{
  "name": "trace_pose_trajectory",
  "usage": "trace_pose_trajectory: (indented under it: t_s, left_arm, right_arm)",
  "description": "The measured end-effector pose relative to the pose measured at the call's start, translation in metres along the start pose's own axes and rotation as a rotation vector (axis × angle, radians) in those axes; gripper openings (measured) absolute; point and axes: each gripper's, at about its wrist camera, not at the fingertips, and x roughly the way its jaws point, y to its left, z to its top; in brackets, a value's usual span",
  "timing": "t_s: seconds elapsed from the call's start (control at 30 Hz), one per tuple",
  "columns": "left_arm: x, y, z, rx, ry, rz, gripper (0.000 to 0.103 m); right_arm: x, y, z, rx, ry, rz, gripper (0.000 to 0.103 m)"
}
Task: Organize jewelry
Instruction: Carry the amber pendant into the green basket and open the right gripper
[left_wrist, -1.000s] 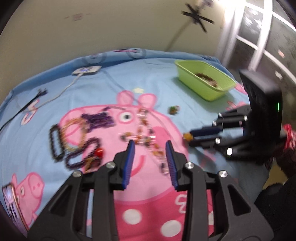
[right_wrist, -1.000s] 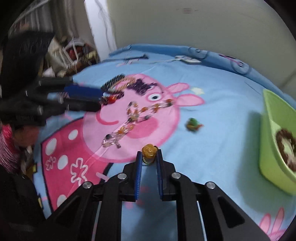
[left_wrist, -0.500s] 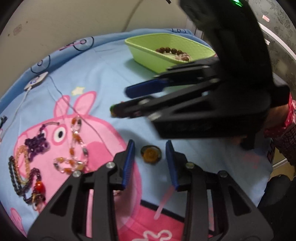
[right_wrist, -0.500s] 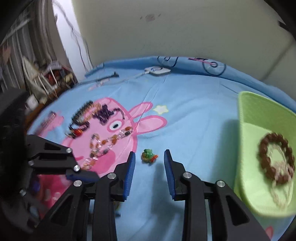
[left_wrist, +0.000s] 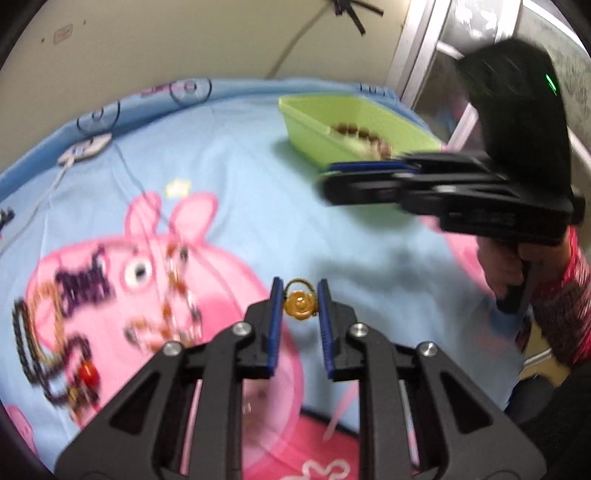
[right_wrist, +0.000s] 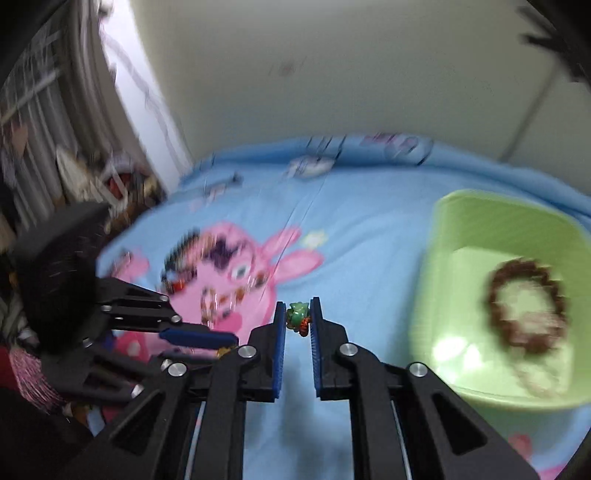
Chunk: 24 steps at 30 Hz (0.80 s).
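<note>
Blue cartoon-pig bedsheet (left_wrist: 229, 155) lies under my tongs. My left gripper (left_wrist: 300, 303) is closing around the amber ring (left_wrist: 300, 305) at its tips. My right gripper (right_wrist: 298, 318) is clenched on the green charm (right_wrist: 297, 316). Beaded necklaces (left_wrist: 74, 317) lie left; far right, the green tray (right_wrist: 476, 236) holds a brown bracelet (right_wrist: 528, 306).

A light blue bedsheet (left_wrist: 258, 177) printed with a big pink cartoon pig (left_wrist: 207, 280) covers the bed. Beyond the pig's ears, near the sheet's far edge, lies a small white device (left_wrist: 86, 151) with a thin white cable (left_wrist: 44, 199) trailing from it. Behind that edge rises a cream wall (left_wrist: 184, 40). Right of the wall stands a white window frame (left_wrist: 417, 48). Left of the pig in the right wrist view, blurred clutter (right_wrist: 122, 184) sits beside the bed.
</note>
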Motion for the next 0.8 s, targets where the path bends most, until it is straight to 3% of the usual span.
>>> trace_pose_trajectory:
  t_s: [0.13,0.27,0.33,0.47,0.57,0.73,0.8]
  left_arm:
    - [-0.002,-0.008,0.044,0.004,-0.055,-0.049,0.017]
    - [0.016,-0.028,0.088,0.023,-0.068,-0.105,0.017]
    - [0.032,-0.041,0.104,0.026,-0.046,-0.128,0.017]
    - [0.070,-0.048,0.123,0.015,0.036,-0.100,0.018]
    - [0.081,-0.043,0.128,-0.016,0.086,-0.086,0.019]
    - [0.032,-0.023,0.132,-0.048,-0.026,-0.103,0.019]
    - [-0.003,-0.007,0.127,-0.064,-0.108,-0.092,0.020]
  right_arm:
    - [-0.045,-0.037,-0.003,0.124,-0.129,-0.078,0.000]
    - [-0.061,-0.077,-0.016,0.263,-0.152,-0.132,0.000]
    - [-0.059,-0.082,-0.021,0.277,-0.139,-0.143,0.000]
    - [-0.046,-0.085,-0.023,0.311,-0.119,-0.097,0.000]
    - [-0.052,-0.088,-0.021,0.349,-0.165,-0.081,0.002]
    - [-0.084,-0.082,-0.007,0.336,-0.308,-0.066,0.007]
    - [-0.091,-0.074,-0.003,0.320,-0.347,-0.047,0.011]
